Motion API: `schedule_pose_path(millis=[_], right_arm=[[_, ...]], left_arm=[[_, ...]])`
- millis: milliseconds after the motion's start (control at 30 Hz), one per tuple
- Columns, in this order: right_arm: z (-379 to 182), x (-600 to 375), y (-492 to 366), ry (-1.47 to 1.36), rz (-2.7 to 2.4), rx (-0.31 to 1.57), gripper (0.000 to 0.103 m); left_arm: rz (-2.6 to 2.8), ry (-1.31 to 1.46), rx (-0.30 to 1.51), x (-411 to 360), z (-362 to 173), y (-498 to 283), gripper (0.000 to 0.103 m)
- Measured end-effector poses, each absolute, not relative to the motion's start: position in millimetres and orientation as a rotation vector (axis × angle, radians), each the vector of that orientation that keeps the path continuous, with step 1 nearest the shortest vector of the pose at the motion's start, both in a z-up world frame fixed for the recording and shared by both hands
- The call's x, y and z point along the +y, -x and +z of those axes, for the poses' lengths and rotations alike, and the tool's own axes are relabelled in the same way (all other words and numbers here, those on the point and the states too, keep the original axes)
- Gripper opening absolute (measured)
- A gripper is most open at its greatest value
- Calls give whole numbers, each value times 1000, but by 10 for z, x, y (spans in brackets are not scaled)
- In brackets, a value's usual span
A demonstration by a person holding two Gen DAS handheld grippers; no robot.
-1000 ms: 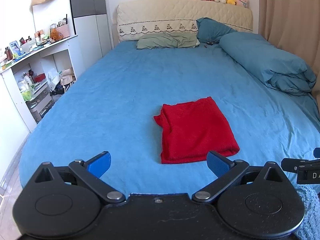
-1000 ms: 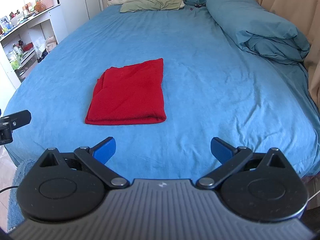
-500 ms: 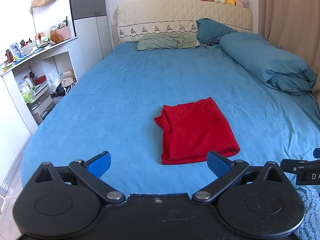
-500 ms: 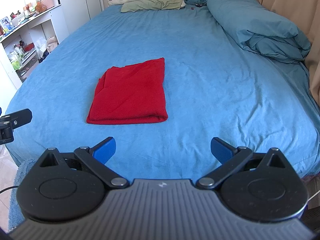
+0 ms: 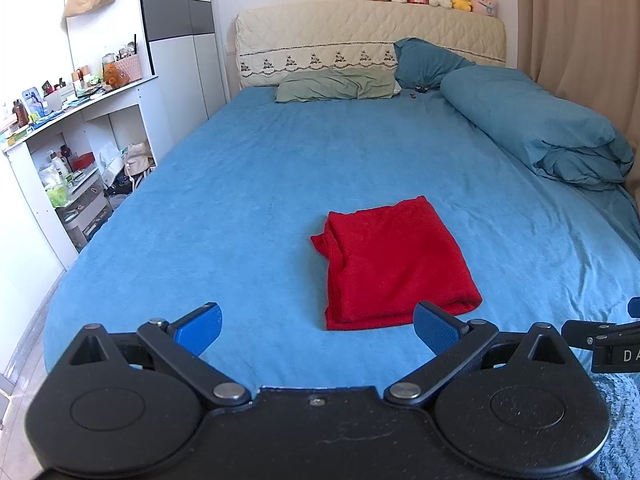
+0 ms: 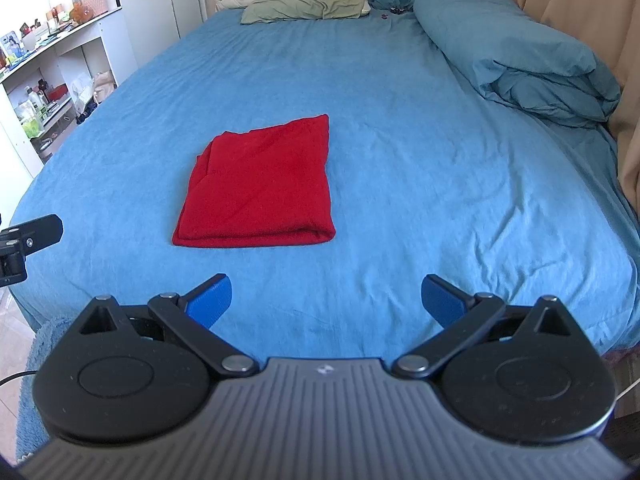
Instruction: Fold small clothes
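A red garment (image 5: pixel 394 264) lies folded into a flat rectangle on the blue bed sheet (image 5: pixel 248 208); it also shows in the right wrist view (image 6: pixel 262 188). My left gripper (image 5: pixel 318 326) is open and empty, held back near the foot of the bed, short of the garment's near edge. My right gripper (image 6: pixel 326 300) is open and empty, also near the foot of the bed, to the right of the garment. Neither gripper touches the cloth.
A folded blue duvet (image 5: pixel 536 128) lies along the bed's right side by a beige curtain (image 5: pixel 580 28). Pillows (image 5: pixel 336 88) and a headboard (image 5: pixel 368 40) with plush toys are at the far end. White shelves (image 5: pixel 68 152) with clutter stand left. A blue rug (image 6: pixel 30 360) lies below.
Both grippers stay open and have barely moved; the views have drifted slightly, and the red garment lies as before.
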State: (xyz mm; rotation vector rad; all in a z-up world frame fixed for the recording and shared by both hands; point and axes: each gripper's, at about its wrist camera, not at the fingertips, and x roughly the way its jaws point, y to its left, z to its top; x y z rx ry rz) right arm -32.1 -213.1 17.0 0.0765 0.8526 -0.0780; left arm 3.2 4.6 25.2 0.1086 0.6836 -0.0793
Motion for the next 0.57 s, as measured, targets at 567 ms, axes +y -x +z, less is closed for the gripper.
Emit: schedule_pose_path(millis=[567], right_arm=[[159, -2114, 312, -84, -78, 853, 103]], left_arm=[[-79, -114, 650, -1, 251, -6, 103]])
